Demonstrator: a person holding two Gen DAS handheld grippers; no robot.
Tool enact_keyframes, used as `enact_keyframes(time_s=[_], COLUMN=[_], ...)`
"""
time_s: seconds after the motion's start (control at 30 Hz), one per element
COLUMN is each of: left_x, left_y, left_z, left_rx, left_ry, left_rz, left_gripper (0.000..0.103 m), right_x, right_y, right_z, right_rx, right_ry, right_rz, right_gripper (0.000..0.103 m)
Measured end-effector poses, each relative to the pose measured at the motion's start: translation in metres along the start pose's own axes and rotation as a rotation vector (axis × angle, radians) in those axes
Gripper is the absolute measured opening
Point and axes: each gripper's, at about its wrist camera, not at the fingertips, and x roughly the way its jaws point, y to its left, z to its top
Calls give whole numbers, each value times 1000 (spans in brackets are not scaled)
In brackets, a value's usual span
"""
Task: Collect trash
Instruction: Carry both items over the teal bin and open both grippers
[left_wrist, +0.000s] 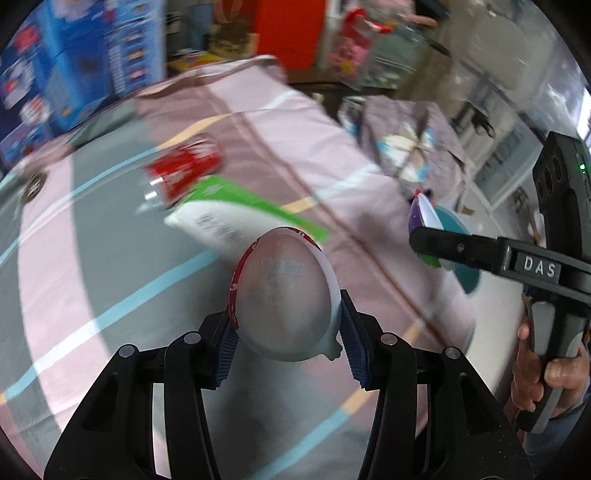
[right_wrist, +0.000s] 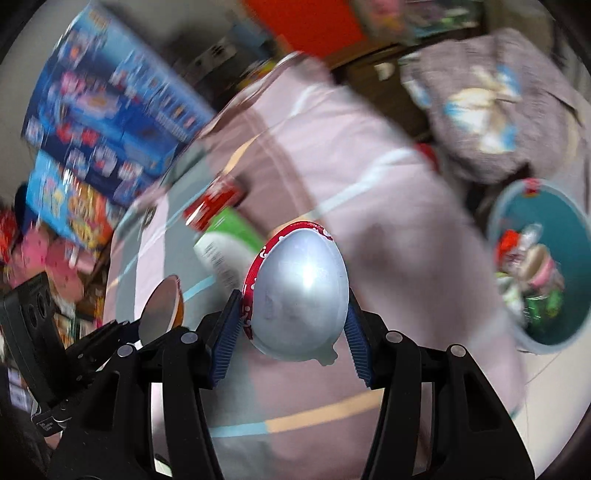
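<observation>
Two red-rimmed foil cups (left_wrist: 286, 295) (right_wrist: 301, 291), each clamped bottom-up between blue pads.

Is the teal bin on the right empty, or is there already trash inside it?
Not empty. In the right wrist view, the teal bin already holds a heap of trash: crumpled wrappers and something like a cup, though blur hides details.

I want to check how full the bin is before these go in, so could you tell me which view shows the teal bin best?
The right wrist view: it looks down into the teal bin, with wrappers and a cup piled inside. In the left wrist view only a sliver of the bin shows behind the right gripper, and its contents are hidden.
</observation>
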Motion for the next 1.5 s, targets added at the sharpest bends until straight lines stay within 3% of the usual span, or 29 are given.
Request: enact_keyframes(time_s=[0.3, 0.6, 0.97, 1.2, 1.3, 1.43, 1.5], left_x=[49, 114, 176, 199, 197, 190, 186], left_y=[-124, -208, -262, -269, -261, -253, -249], left_z=[35, 49, 60, 64, 67, 67, 66], left_rx=[209, 331, 391, 380, 359, 348, 344], left_ry=[57, 148, 241, 277, 268, 264, 259], left_rz=[-105, -170, -206, -211, -204, -204, -206], left_gripper=[51, 51, 53, 66, 76, 80, 89], right_x=[-75, -98, -83, -74, -70, -64, -60], right_y=[-141, -224, -264, -272, -271, -267, -265], right_z=[1, -12, -7, 0, 2, 7, 10], right_rx=[250, 395, 474, 482, 473, 463, 456], right_ry=[-132, -146, -115, -95, -85, -74, -67], right_rz=[-101, -162, -173, -181, -180, -177, -175], right_gripper=[51, 51, 51, 51, 51, 52, 52])
